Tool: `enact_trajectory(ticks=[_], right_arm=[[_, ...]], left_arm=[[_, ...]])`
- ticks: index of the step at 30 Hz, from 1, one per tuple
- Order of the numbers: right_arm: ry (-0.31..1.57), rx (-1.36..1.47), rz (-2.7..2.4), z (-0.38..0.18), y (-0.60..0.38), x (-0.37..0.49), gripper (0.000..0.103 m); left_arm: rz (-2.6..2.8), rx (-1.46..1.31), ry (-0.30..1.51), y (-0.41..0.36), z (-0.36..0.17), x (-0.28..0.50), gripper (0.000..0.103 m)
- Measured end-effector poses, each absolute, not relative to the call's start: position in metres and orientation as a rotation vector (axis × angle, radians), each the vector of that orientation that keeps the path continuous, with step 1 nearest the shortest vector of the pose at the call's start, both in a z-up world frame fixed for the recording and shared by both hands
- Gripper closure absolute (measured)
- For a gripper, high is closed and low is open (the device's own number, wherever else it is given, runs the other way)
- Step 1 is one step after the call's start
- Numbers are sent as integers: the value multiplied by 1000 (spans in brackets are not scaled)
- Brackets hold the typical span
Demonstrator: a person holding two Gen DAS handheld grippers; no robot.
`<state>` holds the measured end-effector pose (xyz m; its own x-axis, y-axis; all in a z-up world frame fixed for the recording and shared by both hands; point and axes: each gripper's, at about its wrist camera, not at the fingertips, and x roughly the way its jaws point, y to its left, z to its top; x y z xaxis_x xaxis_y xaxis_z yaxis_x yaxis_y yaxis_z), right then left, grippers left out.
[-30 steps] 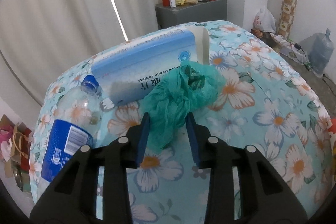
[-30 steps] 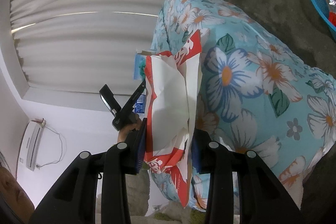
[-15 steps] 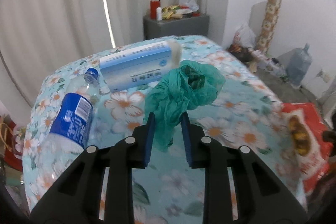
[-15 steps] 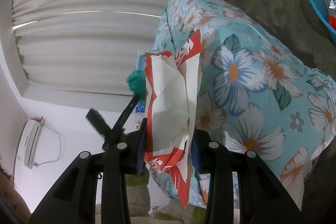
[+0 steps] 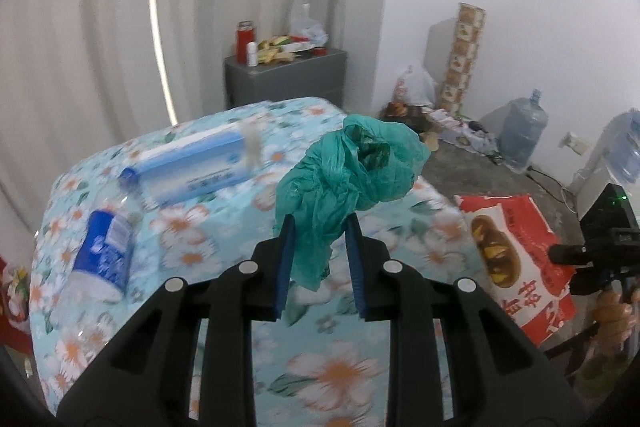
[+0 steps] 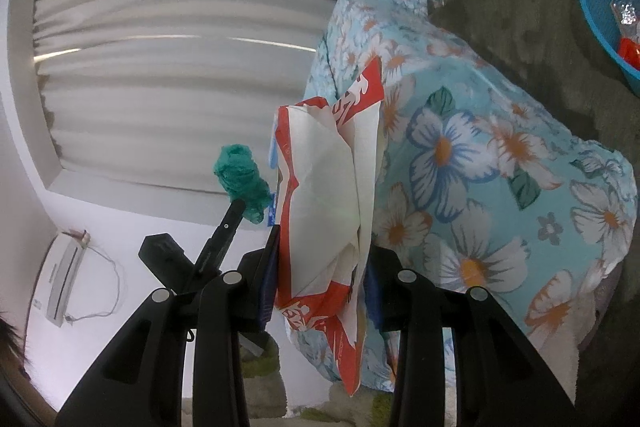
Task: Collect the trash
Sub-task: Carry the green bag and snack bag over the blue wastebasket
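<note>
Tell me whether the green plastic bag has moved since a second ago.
Yes. The green plastic bag, clamped in the left gripper, has lifted off the floral bedspread, away from the blue box.

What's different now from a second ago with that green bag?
The left gripper closed further on the green plastic bag and lifted it off the flowered bedspread. The right gripper keeps holding the red and white packet; bottle and blue box stayed.
</note>
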<state>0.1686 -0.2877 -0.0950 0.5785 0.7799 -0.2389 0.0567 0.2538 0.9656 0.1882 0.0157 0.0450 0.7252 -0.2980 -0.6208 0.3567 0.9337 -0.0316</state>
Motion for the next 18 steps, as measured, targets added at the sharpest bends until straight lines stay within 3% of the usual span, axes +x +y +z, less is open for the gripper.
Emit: enact_trajectory(ticks=[18], right_arm=[[632,1344,393,-107,-392,116,68]], left_arm=[[-678,237,678,-170,54,210,80]])
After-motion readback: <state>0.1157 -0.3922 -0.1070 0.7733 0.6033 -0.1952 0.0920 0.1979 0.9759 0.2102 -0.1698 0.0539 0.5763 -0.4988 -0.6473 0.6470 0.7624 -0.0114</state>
